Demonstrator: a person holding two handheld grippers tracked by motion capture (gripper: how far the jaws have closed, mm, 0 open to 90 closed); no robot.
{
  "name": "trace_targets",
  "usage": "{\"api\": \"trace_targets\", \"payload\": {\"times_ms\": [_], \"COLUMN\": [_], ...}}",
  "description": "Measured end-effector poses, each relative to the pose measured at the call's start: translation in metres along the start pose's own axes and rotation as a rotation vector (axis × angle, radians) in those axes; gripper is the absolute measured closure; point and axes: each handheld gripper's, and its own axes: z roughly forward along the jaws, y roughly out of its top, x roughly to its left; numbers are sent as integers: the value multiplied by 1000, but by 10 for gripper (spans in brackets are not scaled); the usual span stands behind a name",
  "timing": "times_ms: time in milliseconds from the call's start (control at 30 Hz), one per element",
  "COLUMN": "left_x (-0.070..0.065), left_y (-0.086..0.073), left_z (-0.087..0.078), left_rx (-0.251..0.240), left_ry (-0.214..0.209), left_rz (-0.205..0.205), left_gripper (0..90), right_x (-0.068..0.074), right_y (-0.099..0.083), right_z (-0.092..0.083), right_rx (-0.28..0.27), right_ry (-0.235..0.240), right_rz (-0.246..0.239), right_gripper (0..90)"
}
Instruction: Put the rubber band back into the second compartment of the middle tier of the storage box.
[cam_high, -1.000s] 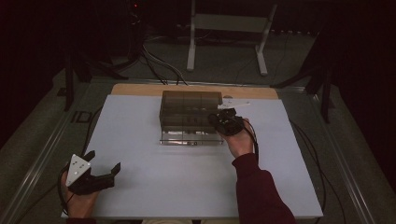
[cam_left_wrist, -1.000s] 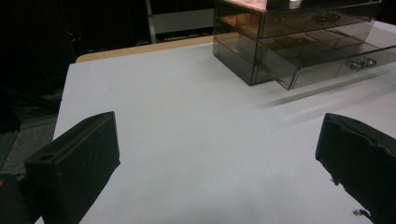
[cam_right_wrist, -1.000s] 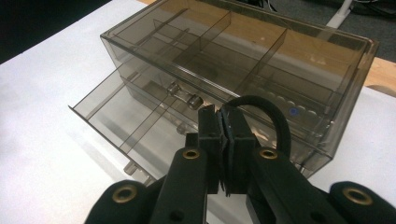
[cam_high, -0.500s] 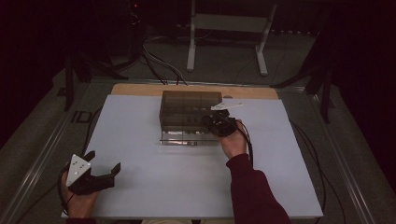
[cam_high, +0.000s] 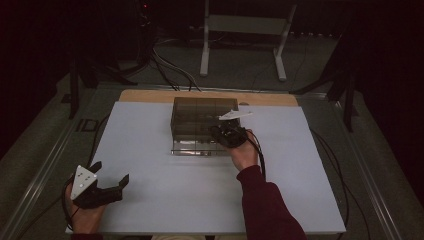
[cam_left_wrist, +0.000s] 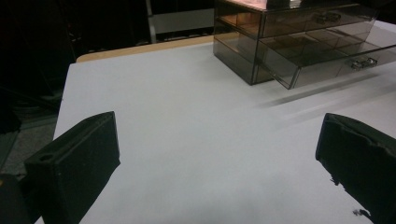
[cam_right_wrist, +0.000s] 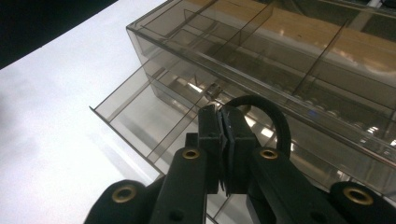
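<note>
High view: smoky clear plastic drawer box (cam_high: 196, 120) at the counter's (cam_high: 150, 150) far middle, bottom drawer (cam_high: 192, 148) pulled out. Right gripper (cam_high: 220, 134) at its front right corner. Left gripper (cam_high: 111, 176) near left edge, well apart.

Left gripper view: fingers (cam_left_wrist: 74, 163) spread wide, nothing between. Box (cam_left_wrist: 289, 42) top right, small handles visible.

Right gripper view: fingers (cam_right_wrist: 211, 140) pressed together above the open, divided drawer (cam_right_wrist: 140, 116); black loop (cam_right_wrist: 266, 112) just behind the tips, grip unclear.

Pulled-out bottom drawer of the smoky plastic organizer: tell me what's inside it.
The bottom drawer shows clear dividers and bare compartments at its left and front. The shut right tool, gripping a black loop, covers the compartments beneath it, so their contents cannot be seen.
</note>
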Motion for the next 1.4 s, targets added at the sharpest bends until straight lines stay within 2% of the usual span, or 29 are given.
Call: {"api": "trace_targets", "payload": {"times_ms": [1400], "left_x": [0], "left_y": [-1], "left_z": [2], "left_rx": [5], "left_ry": [-6], "left_rz": [1], "left_gripper": [4], "right_x": [20], "right_y": [-5], "right_z": [35], "right_rx": [38], "right_ry": [57], "right_rz": [-3], "right_gripper": [878]}}
